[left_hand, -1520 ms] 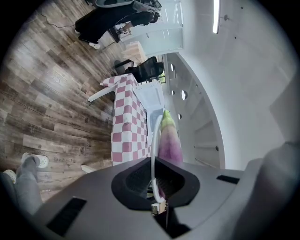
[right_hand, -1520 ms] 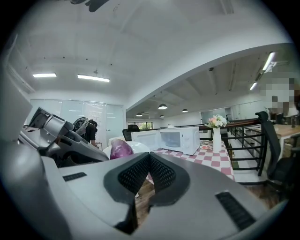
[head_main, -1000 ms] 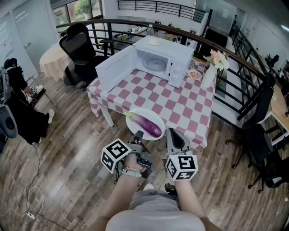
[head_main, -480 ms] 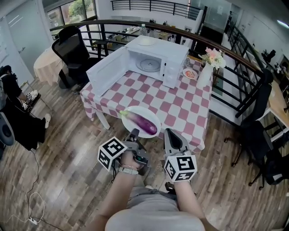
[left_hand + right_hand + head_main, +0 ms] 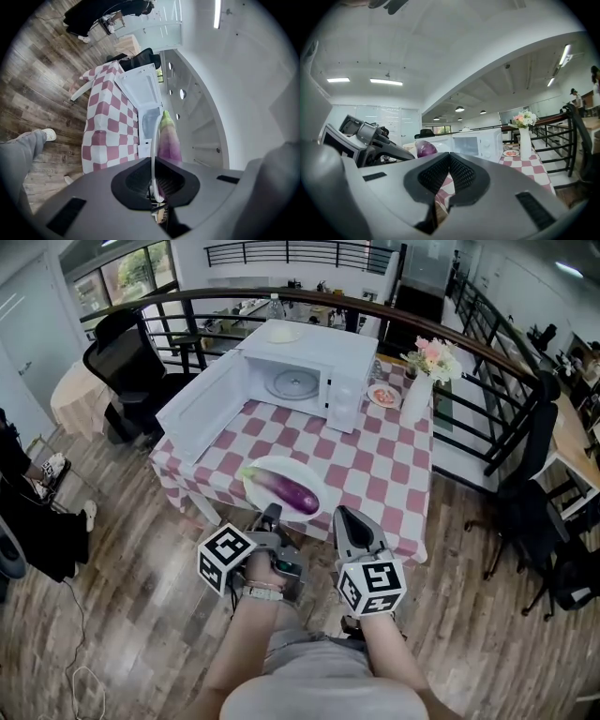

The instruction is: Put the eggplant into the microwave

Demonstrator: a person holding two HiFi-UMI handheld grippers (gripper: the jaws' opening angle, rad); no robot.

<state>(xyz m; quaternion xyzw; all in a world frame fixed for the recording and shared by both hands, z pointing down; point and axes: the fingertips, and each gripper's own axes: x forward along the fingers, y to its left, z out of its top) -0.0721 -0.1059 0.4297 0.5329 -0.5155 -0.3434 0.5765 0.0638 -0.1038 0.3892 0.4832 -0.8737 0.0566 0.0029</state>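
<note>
A purple eggplant (image 5: 290,492) lies on a white plate (image 5: 260,478) above the near edge of the checkered table (image 5: 375,474). My left gripper (image 5: 272,514) is shut on the plate's near rim (image 5: 152,150); in the left gripper view the eggplant (image 5: 168,138) lies just beyond the jaws. My right gripper (image 5: 344,515) is beside it to the right, shut and with nothing in it (image 5: 449,157). The white microwave (image 5: 305,371) stands at the table's far side, its door (image 5: 199,407) swung open to the left and the glass turntable bare.
A white vase of flowers (image 5: 418,385) and a small dish (image 5: 382,396) stand right of the microwave. A black railing (image 5: 487,418) runs behind and to the right of the table. An office chair (image 5: 122,362) is at the far left. Wooden floor surrounds the table.
Both grippers, and the plate with the eggplant, have moved forward toward the table. The table and microwave now sit nearer and further left in the head view. The jaws look unchanged.
</note>
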